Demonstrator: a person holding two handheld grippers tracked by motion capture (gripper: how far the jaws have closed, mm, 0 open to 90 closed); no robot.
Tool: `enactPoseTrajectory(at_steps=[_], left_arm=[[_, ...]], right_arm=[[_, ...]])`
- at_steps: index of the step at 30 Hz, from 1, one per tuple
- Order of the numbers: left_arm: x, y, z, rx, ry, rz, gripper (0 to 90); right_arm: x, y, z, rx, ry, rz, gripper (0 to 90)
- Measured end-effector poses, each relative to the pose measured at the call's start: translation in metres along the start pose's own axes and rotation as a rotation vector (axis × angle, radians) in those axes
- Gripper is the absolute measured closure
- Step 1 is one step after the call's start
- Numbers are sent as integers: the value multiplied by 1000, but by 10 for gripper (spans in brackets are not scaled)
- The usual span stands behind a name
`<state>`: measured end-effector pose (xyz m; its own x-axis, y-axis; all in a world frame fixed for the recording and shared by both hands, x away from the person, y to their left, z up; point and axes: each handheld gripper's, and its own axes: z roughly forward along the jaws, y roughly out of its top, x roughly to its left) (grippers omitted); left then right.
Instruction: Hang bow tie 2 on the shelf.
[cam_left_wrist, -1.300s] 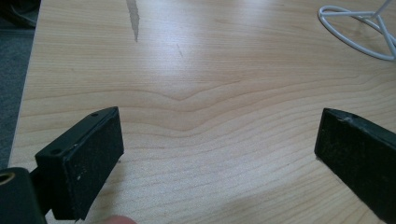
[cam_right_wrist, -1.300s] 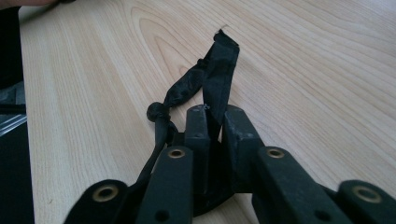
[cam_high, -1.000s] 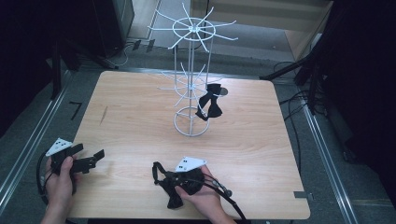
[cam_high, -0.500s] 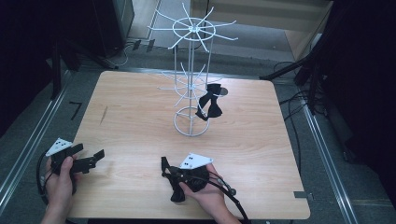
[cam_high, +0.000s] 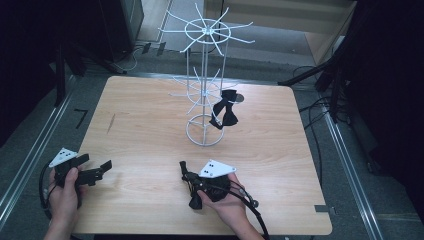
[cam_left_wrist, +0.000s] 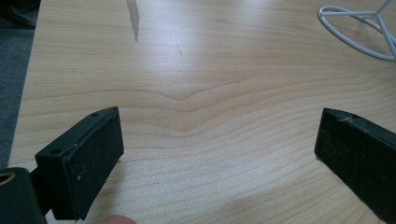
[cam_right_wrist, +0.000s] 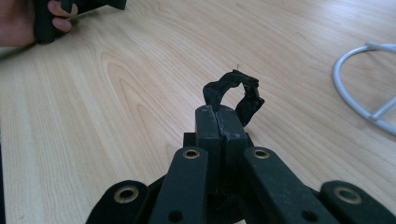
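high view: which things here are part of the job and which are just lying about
In use:
right gripper, shut on a black strap
white wire rack
black bow tie hanging on the rack

Not in use:
left gripper, jaws open
cables on the floor

No readable text, no labels, no brands — no numbers anywhere

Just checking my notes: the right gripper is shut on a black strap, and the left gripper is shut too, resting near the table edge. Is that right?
Not quite: the left gripper is open, its jaws wide apart over bare table in the left gripper view. The right gripper is indeed shut on the black strap.
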<state>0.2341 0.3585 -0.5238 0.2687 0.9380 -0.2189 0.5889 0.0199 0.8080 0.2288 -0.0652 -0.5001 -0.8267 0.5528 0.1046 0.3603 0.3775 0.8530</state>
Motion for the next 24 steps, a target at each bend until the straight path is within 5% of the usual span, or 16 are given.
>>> enactPoseTrajectory(at_steps=[24], left_arm=[[0,0,0,5,0,4,16]], right_arm=[[-8,10,-14,-45,-51,-17,900]])
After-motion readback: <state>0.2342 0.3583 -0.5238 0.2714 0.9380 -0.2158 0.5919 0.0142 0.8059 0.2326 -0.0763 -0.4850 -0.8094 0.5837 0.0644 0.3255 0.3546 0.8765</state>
